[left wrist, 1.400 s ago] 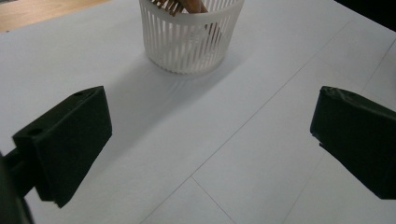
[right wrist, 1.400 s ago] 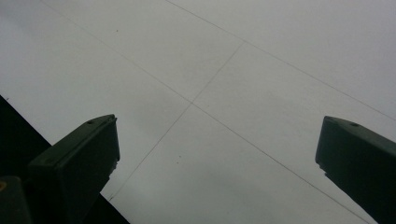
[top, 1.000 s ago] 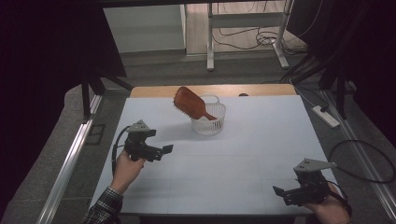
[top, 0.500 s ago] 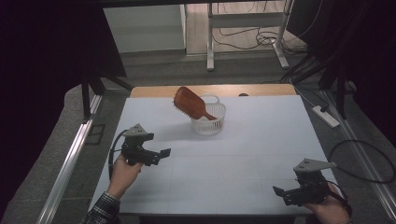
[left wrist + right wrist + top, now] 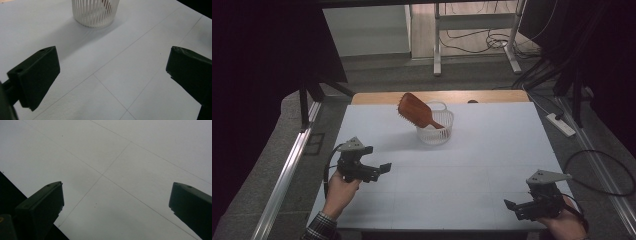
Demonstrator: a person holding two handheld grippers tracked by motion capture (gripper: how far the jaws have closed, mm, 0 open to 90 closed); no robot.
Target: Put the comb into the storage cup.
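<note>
A brown wooden hairbrush (image 5: 416, 111) stands tilted in a white slatted basket (image 5: 435, 128) at the back middle of the white table (image 5: 482, 150), its head leaning out to the left. The basket (image 5: 94, 12) shows at the top of the left gripper view. My left gripper (image 5: 381, 170) is held at the table's left side, open, nothing between its jaws. My right gripper (image 5: 510, 206) hovers near the front right corner, open and holding nothing. In each gripper view the two jaws stand wide apart over bare table.
The table's near edge (image 5: 30, 197) runs just under the right gripper. A metal rail (image 5: 287, 175) lies along the floor on the left. Cables and a power strip (image 5: 562, 125) lie on the floor to the right.
My left gripper has drawn back toward the front of the table, slightly to the left. The right gripper, basket and hairbrush have stayed put.
</note>
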